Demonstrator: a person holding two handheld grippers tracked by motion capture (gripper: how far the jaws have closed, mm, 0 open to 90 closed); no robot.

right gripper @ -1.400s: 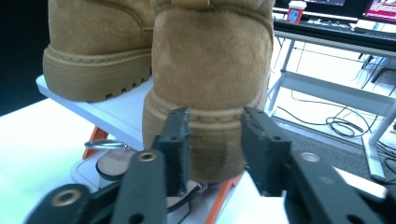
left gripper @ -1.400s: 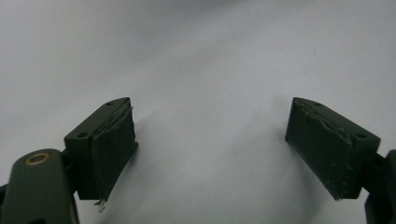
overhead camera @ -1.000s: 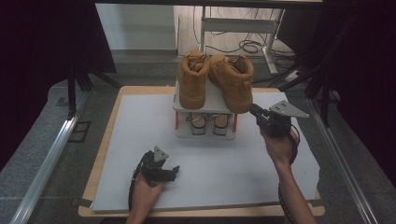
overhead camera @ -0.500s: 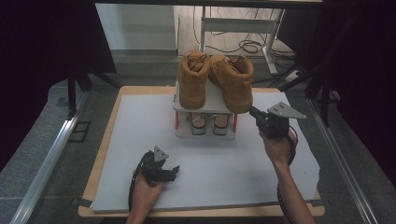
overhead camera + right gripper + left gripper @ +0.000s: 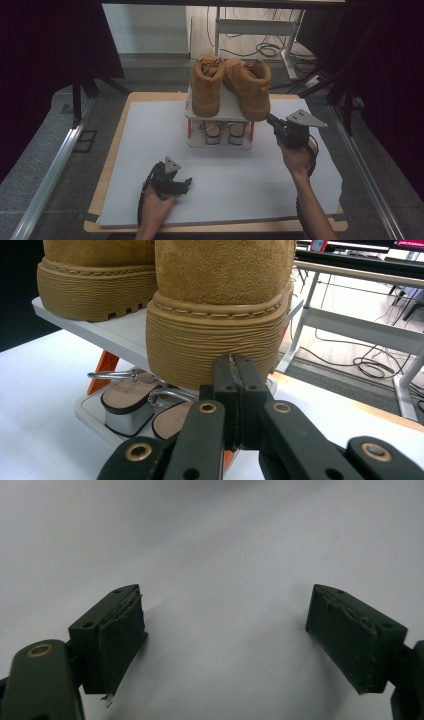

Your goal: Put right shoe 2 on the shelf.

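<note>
Two tan suede boots, the left boot (image 5: 206,90) and the right boot (image 5: 248,89), stand on the top shelf of a small white rack (image 5: 227,107). A pair of sandals (image 5: 224,134) sits on its lower shelf. My right gripper (image 5: 270,119) points at the right boot's heel. In the right gripper view its jaws (image 5: 234,365) are pressed together with nothing between them, just in front of the ribbed sole (image 5: 200,345); I cannot tell if they touch it. My left gripper (image 5: 187,184) rests low near the table's front edge, open over bare white surface (image 5: 225,630).
The rack stands at the back middle of the white table top (image 5: 150,140), which has a wooden rim. Behind the table are a desk frame (image 5: 255,25) and cables on the floor. Metal rails run along both sides.
</note>
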